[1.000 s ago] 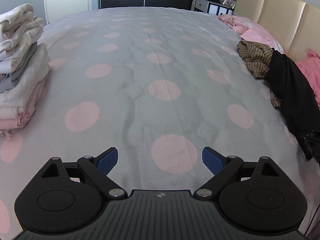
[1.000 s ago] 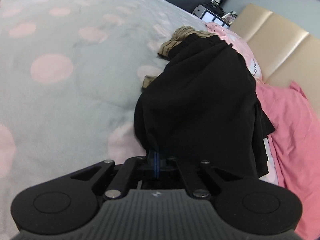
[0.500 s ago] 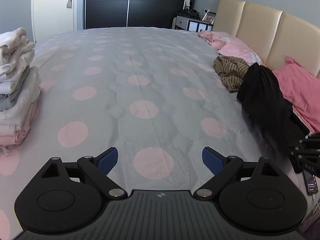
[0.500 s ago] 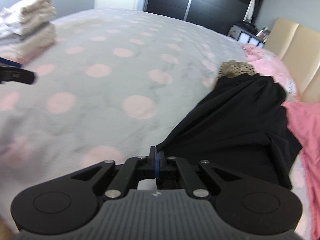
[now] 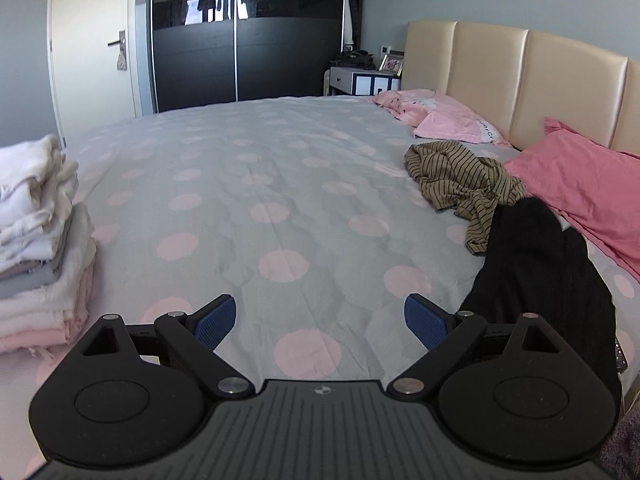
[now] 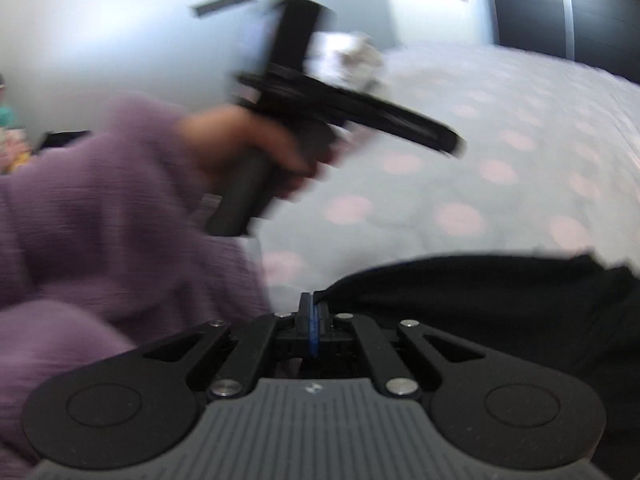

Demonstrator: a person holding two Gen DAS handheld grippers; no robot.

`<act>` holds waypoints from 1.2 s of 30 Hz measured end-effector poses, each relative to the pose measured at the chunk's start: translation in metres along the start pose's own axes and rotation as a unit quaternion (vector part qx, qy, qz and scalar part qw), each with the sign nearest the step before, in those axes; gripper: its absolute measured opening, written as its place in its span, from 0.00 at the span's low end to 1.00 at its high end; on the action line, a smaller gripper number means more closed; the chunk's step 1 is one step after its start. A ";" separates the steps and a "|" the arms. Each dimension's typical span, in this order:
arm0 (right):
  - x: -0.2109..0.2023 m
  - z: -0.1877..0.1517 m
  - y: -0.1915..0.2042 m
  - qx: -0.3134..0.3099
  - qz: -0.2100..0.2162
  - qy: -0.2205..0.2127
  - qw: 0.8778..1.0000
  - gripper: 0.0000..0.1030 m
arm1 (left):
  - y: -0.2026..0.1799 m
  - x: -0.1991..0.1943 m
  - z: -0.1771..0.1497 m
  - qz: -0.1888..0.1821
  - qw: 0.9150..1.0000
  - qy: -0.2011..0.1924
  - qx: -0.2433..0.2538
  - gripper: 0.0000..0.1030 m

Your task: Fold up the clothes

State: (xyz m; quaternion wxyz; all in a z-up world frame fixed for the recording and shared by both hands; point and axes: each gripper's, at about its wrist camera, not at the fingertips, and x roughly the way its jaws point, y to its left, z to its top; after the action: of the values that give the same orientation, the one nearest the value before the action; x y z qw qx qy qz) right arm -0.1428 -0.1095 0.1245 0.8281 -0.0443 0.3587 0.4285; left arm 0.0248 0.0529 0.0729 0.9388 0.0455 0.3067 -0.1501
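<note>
Right wrist view: the right gripper [image 6: 314, 312] pinches an edge of the black garment [image 6: 500, 300], which trails to the fingers' right. Left gripper [image 5: 320, 318] spread wide, nothing between its pads, above the spotted bedspread [image 5: 280, 184]; folded stack [image 5: 36, 248] lies far left.

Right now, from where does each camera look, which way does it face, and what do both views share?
Left wrist: sits on the open left tool, facing across the dotted bedspread toward the wardrobe.
Right wrist: sits on the right tool, shut on the black garment, facing the left hand and purple sleeve.
Shared: bedspread, black garment, folded stack.
</note>
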 end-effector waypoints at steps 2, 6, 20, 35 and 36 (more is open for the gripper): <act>-0.015 0.003 -0.006 -0.005 -0.030 -0.010 1.000 0.00 | -0.003 -0.002 0.000 0.000 1.000 -0.002 0.006 0.90; -0.044 0.009 -0.020 -0.013 -0.092 -0.027 0.995 0.00 | -0.010 -0.003 -0.002 -0.003 1.000 -0.001 0.025 0.90; -0.131 -0.026 -0.211 0.114 -0.399 0.048 0.908 0.00 | -0.083 0.021 -0.006 -0.081 0.979 -0.013 0.188 0.90; -0.139 -0.097 -0.318 0.226 -0.469 0.111 0.847 0.00 | -0.209 0.043 -0.078 -0.198 0.871 -0.027 0.449 0.87; -0.138 -0.101 -0.324 0.233 -0.468 0.114 0.845 0.00 | -0.214 0.045 -0.083 -0.203 0.865 -0.027 0.458 0.83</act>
State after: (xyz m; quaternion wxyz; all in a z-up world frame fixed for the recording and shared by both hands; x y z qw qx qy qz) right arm -0.0106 -0.4451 0.0613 0.8694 -0.0614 0.4766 -0.1147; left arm -0.0539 -0.1476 -0.0191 0.7694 0.4030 0.1800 -0.4618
